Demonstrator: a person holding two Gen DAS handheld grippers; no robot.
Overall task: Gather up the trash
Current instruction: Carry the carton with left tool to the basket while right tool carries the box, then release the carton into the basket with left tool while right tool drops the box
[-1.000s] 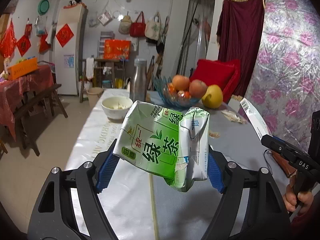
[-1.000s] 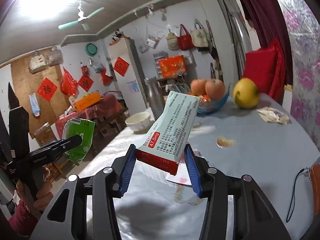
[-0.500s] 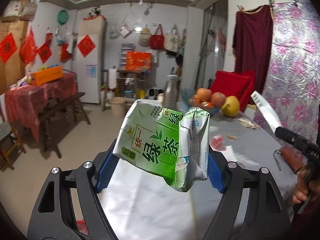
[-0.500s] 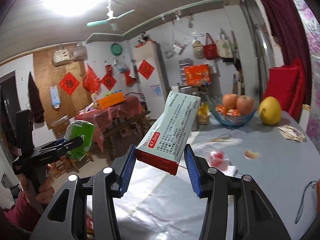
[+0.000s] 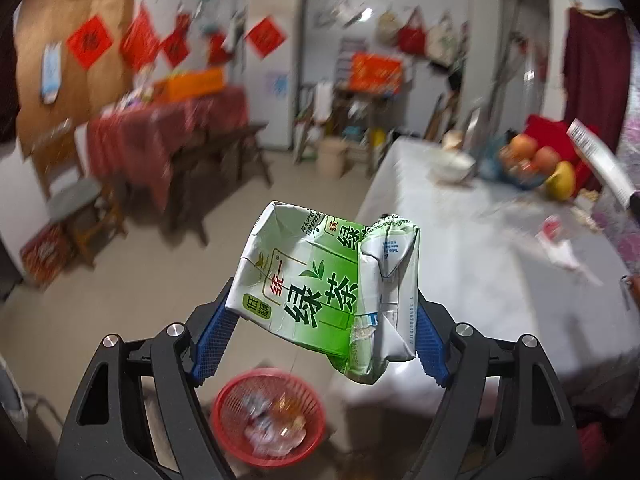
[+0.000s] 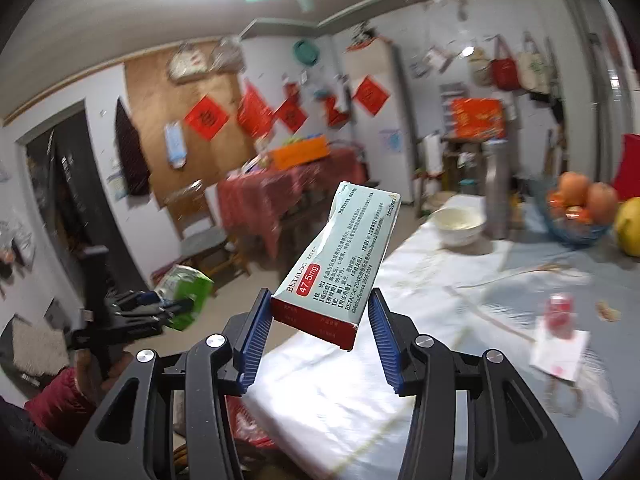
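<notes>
My left gripper (image 5: 318, 332) is shut on a crushed green tea carton (image 5: 320, 284), held in the air past the table's near end. Below it on the floor stands a red mesh waste basket (image 5: 269, 420) with crumpled trash inside. My right gripper (image 6: 318, 332) is shut on a pale green and red medicine box (image 6: 340, 264), above the white table (image 6: 340, 392). The right wrist view also shows the left gripper (image 6: 156, 308) with the carton (image 6: 186, 288) at lower left. The medicine box (image 5: 600, 160) shows at the left wrist view's right edge.
On the table lie a red and white wrapper (image 6: 560, 332), a white bowl (image 6: 460, 222), a metal flask (image 6: 496, 200) and a fruit bowl (image 6: 580, 216). A red-covered table (image 5: 168, 136), a bench and a chair (image 5: 80, 208) stand across the floor at left.
Both grippers have swung left off the tabletop toward the floor side, each still holding its item. The red basket has come into the left wrist view, low and centre.
</notes>
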